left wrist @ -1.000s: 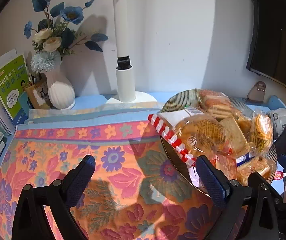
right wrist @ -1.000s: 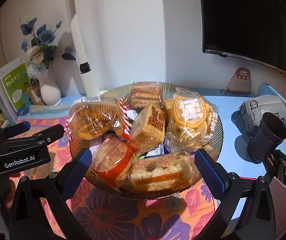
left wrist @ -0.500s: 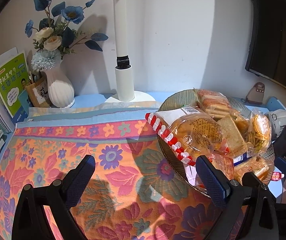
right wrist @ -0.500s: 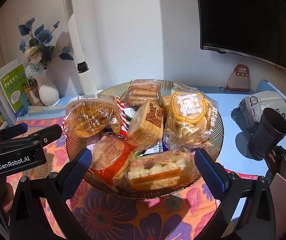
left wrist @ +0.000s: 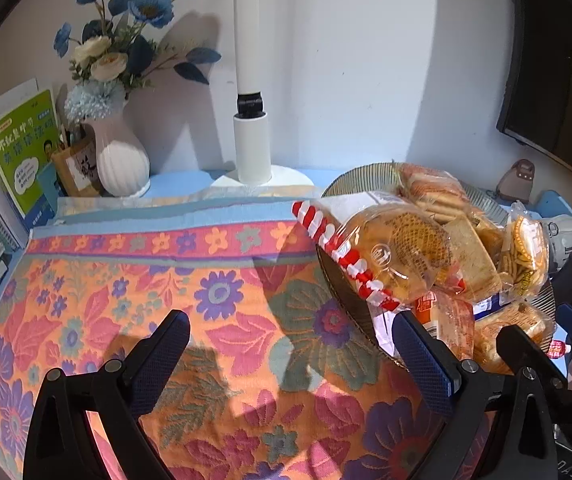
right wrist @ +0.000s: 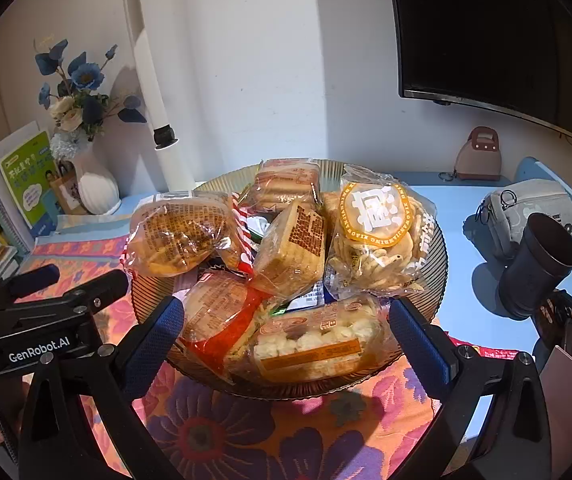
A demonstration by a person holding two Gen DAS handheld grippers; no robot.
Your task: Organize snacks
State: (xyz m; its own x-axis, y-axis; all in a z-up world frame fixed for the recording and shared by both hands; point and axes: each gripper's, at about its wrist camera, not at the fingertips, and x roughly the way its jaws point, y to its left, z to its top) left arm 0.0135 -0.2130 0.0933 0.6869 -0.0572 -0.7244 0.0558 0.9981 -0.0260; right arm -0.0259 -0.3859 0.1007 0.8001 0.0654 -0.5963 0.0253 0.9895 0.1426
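Snacks [right wrist: 286, 264] in clear wrappers lie heaped on the ribbed glass plate [right wrist: 438, 256]. The right tongs [right wrist: 286, 324] gape wide and empty at its near rim; the left tongs [left wrist: 290, 360], equally wide and empty, hover over the floral cloth [left wrist: 165, 280] left of the plate. The striped bread bag [left wrist: 382, 256] overhangs the plate's left rim, so a careless nudge could tip it off.

The left gripper [left wrist: 290, 354] now sits a little farther left of the ribbed bowl [left wrist: 360, 176], so the snack packets [left wrist: 402, 252] lie nearer the right edge of its view. In the right wrist view the bowl [right wrist: 440, 248] looks slightly closer, perhaps; the packets themselves seem unmoved
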